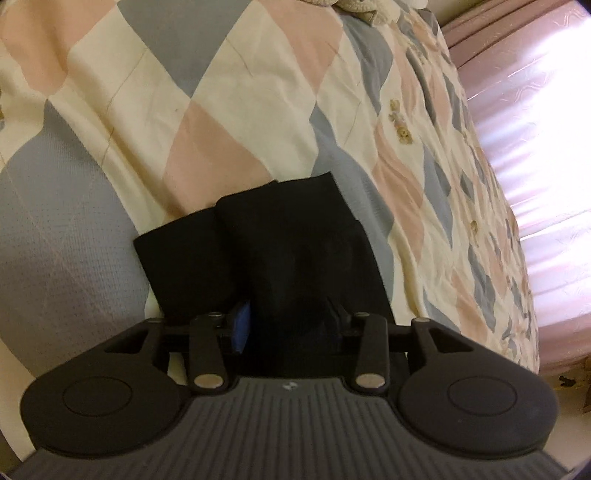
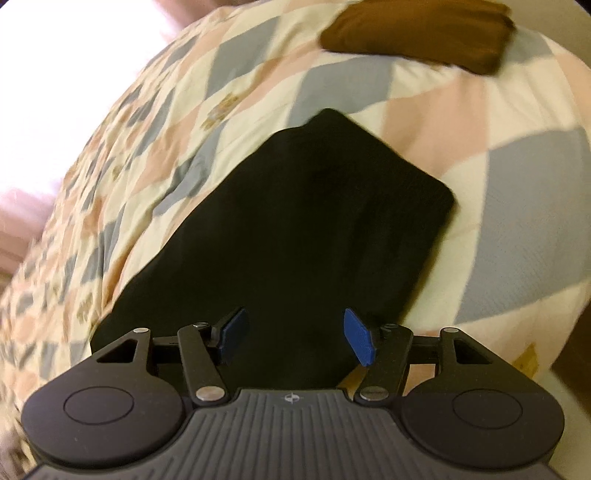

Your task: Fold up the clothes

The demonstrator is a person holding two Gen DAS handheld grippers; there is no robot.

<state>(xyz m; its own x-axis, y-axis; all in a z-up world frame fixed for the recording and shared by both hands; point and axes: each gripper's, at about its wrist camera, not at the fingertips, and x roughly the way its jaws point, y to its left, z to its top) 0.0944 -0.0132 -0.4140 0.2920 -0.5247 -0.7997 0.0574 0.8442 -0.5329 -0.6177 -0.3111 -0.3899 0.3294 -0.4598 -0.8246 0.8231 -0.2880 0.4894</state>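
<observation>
Two grippers worked one black garment (image 2: 295,229) lying on the quilt (image 1: 240,74): my left gripper (image 1: 291,325) was clamped on bunched cloth, my right gripper (image 2: 295,339) gaped above the flat part, gripping nothing. Pulling one-handed could have dragged the layers askew. Black on black hid the folds, and cloth covered my left fingers.

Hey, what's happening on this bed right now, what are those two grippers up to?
A person is folding clothes on a patchwork quilt with a handheld gripper in each hand. The left gripper has black garment fabric bunched between its fingers, apparently pinching it. The right gripper is open, its blue pads spread over the same dark cloth, which lies fairly flat. A brown folded item sits farther back on the quilt.
</observation>
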